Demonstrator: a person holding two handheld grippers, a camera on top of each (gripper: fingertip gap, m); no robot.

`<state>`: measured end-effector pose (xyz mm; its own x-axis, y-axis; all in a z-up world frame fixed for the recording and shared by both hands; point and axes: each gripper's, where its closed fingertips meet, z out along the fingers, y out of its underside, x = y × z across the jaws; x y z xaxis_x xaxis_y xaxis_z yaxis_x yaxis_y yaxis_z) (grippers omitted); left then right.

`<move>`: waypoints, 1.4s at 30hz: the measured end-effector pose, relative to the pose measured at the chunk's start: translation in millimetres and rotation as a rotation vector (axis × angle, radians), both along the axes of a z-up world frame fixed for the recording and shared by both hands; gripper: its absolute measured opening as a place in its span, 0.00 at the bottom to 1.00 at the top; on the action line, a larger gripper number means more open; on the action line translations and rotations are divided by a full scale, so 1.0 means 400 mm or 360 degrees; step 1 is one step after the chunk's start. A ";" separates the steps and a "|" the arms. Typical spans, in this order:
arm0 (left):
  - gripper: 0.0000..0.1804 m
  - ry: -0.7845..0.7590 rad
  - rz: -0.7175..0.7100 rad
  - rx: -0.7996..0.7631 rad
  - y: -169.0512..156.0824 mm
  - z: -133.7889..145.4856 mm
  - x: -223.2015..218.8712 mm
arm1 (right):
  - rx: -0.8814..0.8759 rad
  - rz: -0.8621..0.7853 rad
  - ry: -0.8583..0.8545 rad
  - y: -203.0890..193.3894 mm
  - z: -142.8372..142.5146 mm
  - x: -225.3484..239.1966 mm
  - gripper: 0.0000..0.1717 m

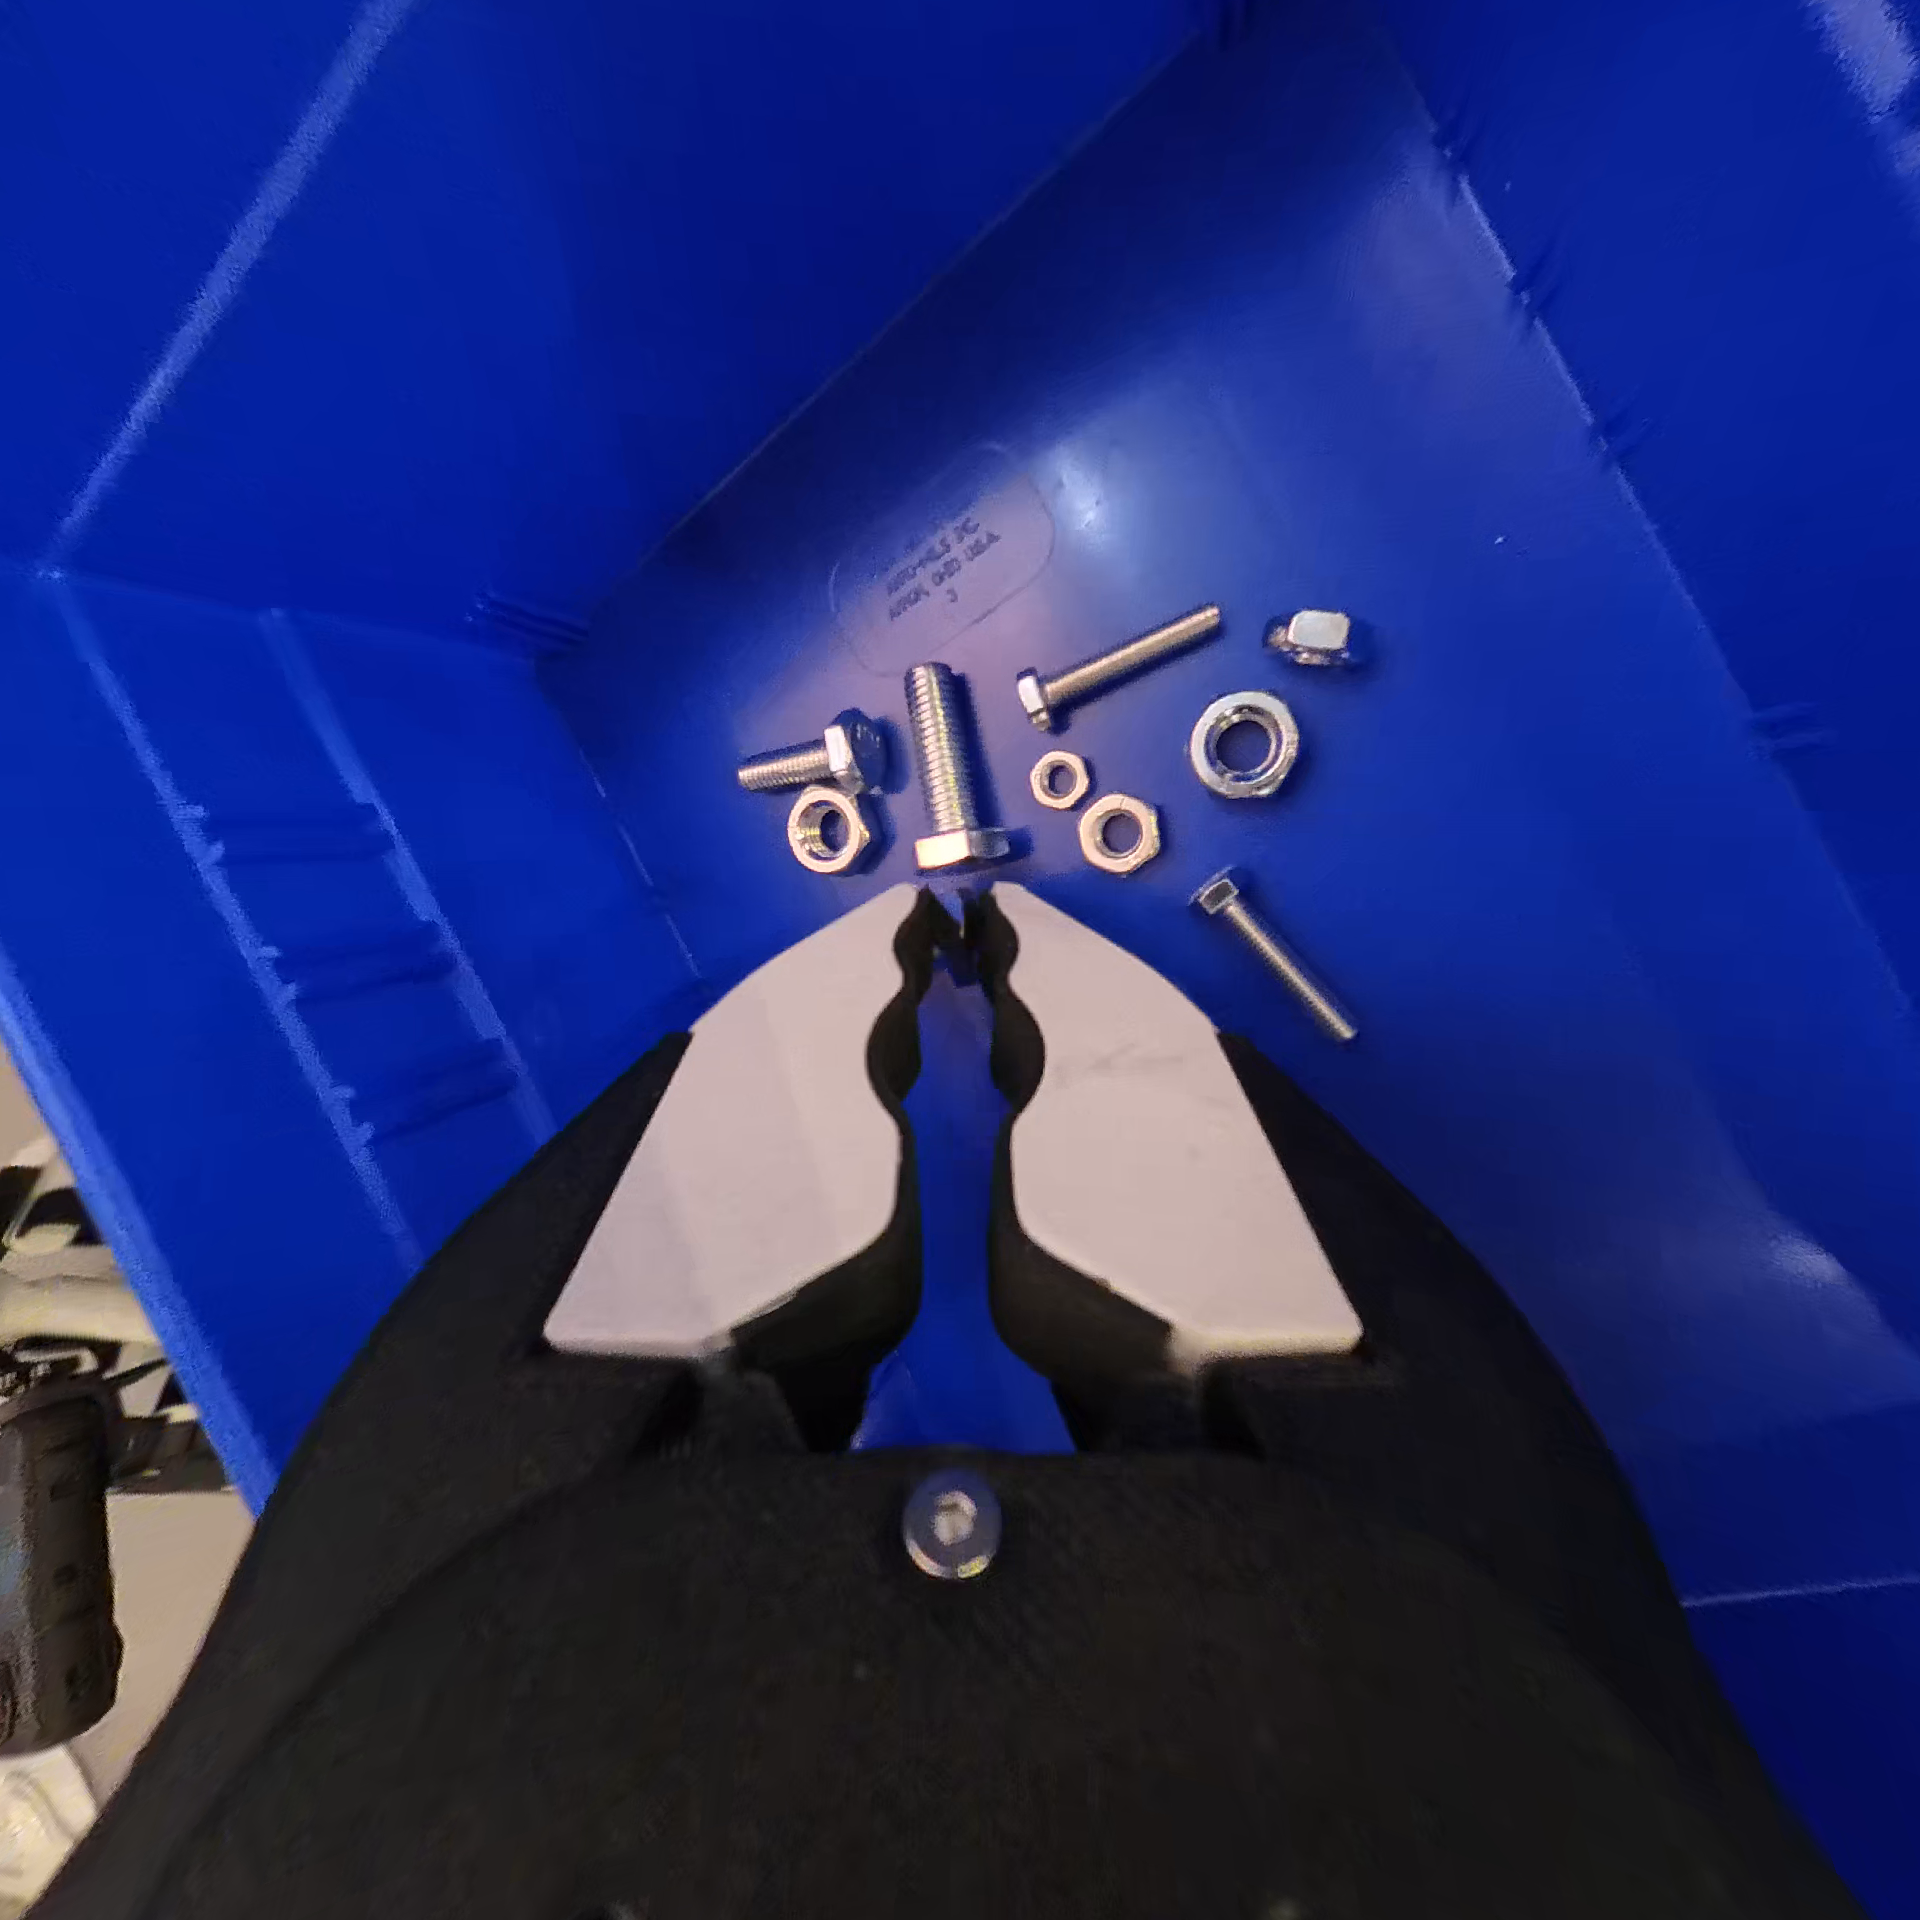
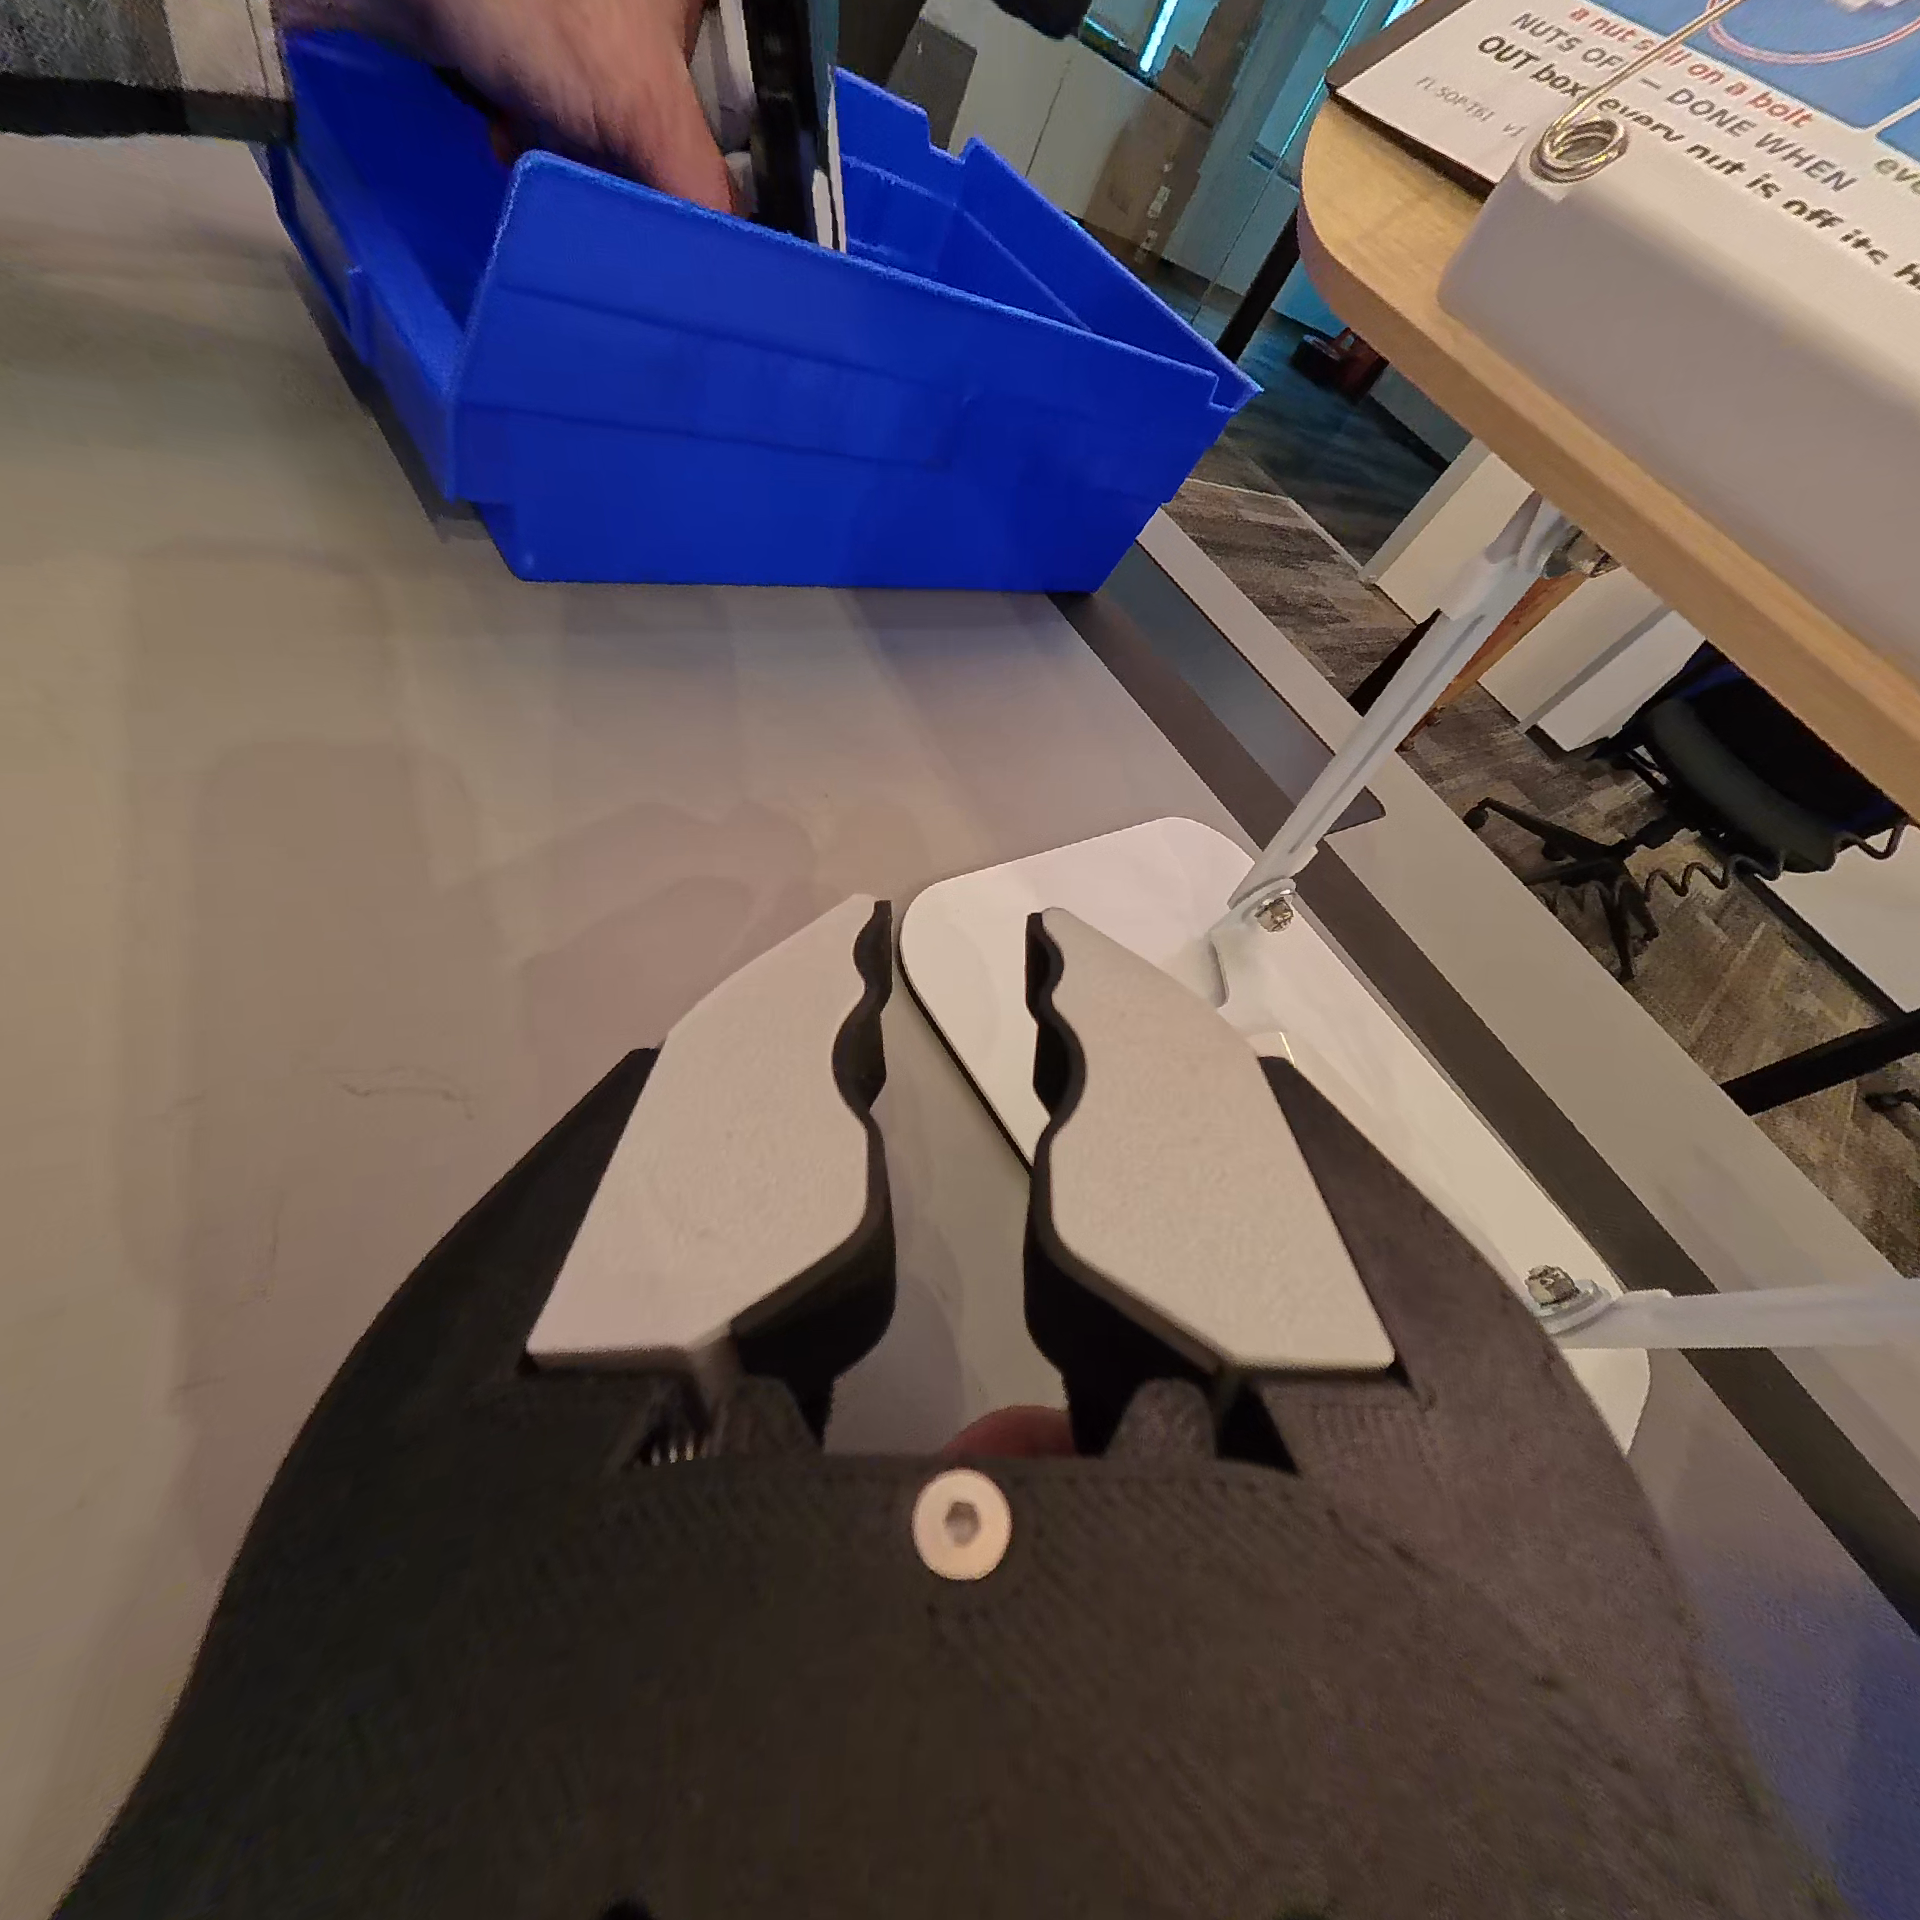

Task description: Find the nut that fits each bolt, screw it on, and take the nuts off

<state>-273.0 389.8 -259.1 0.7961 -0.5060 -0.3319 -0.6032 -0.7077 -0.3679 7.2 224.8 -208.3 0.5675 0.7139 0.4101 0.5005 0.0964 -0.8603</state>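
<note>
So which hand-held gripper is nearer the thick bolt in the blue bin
Left. The left hand-held gripper is inside the blue bin, tips just short of the thick bolt head. The right hand-held gripper hangs over the table, outside the bin.

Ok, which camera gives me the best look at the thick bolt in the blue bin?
The left wrist view: the thick bolt lies in full view on the blue bin's floor, head toward the left gripper. The right wrist view shows only the bin's outside; its walls hide the bolt.
</note>
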 end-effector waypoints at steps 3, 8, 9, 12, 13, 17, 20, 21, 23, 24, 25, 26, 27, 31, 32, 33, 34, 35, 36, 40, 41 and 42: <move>0.04 -0.0008 -0.0005 0.0019 -0.001 0.013 -0.002 | -0.0001 0.0001 -0.0001 0.000 0.000 0.000 0.14; 0.04 -0.0061 -0.0042 0.0063 0.000 0.032 0.009 | 0.0001 0.0005 -0.0006 -0.001 -0.001 -0.001 0.14; 0.04 -0.0069 -0.0048 0.0084 0.001 0.043 0.011 | 0.0002 0.0005 -0.0008 -0.001 -0.002 -0.002 0.14; 0.04 -0.0110 -0.0102 0.0132 -0.005 0.077 0.025 | 0.0001 0.0007 -0.0009 -0.001 -0.002 -0.002 0.14; 0.04 -0.0110 -0.0098 0.0157 -0.004 0.091 0.024 | 0.0001 0.0007 -0.0010 -0.001 -0.002 -0.002 0.14; 0.04 -0.0125 -0.0154 0.0258 -0.018 0.158 0.040 | 0.0000 0.0008 -0.0010 -0.001 -0.002 -0.002 0.14; 0.04 -0.0188 -0.0250 0.0365 -0.051 0.230 0.087 | -0.0009 0.0012 -0.0008 -0.001 -0.003 -0.002 0.14; 0.04 -0.0214 -0.0292 0.0403 -0.069 0.256 0.109 | -0.0016 0.0012 -0.0002 0.000 -0.002 -0.002 0.14; 0.04 -0.0243 -0.0422 0.0466 -0.120 0.300 0.157 | -0.0025 0.0011 0.0015 0.001 0.000 0.000 0.14; 0.04 -0.0251 -0.0453 0.0499 -0.145 0.321 0.174 | -0.0023 0.0012 0.0018 0.000 0.001 0.000 0.14; 0.04 -0.0252 -0.0488 0.0535 -0.171 0.343 0.191 | -0.0019 0.0013 0.0017 0.000 0.001 0.000 0.14; 0.04 -0.0266 -0.0545 0.0550 -0.203 0.359 0.213 | -0.0016 0.0014 0.0015 -0.001 0.002 0.000 0.14; 0.04 -0.0309 -0.0633 0.0561 -0.240 0.373 0.243 | -0.0013 0.0015 0.0017 -0.001 0.002 0.000 0.14; 0.04 -0.0355 -0.1102 0.0534 -0.414 0.389 0.374 | -0.0017 0.0016 0.0035 0.001 0.005 0.004 0.14; 0.04 -0.0400 -0.1197 0.0515 -0.458 0.389 0.407 | -0.0019 0.0012 0.0038 0.003 0.006 0.007 0.14; 0.04 -0.0442 -0.1289 0.0495 -0.501 0.385 0.437 | -0.0024 0.0006 0.0044 0.007 0.006 0.011 0.14; 0.04 -0.0479 -0.1403 0.0500 -0.544 0.382 0.468 | -0.0031 -0.0001 0.0051 0.010 0.007 0.015 0.14; 0.04 -0.0526 -0.1538 0.0491 -0.591 0.375 0.500 | -0.0035 -0.0005 0.0055 0.013 0.007 0.018 0.14; 0.04 -0.0568 -0.1657 0.0462 -0.634 0.364 0.529 | -0.0036 -0.0008 0.0056 0.015 0.007 0.020 0.14; 0.04 -0.0560 -0.1978 0.0273 -0.752 0.282 0.611 | -0.0034 -0.0003 0.0044 0.015 0.005 0.019 0.14; 0.04 -0.0539 -0.2020 0.0221 -0.769 0.256 0.625 | -0.0033 0.0000 0.0038 0.014 0.004 0.018 0.14; 0.04 -0.0500 -0.2066 0.0172 -0.784 0.228 0.634 | -0.0032 0.0003 0.0035 0.013 0.004 0.018 0.14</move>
<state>-19.3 76.2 -167.9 -0.1881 -0.9318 -0.3106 -0.6921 0.3501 -0.6313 14.3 230.1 -206.8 0.5751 0.7229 0.3829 0.4812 0.0796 -0.8730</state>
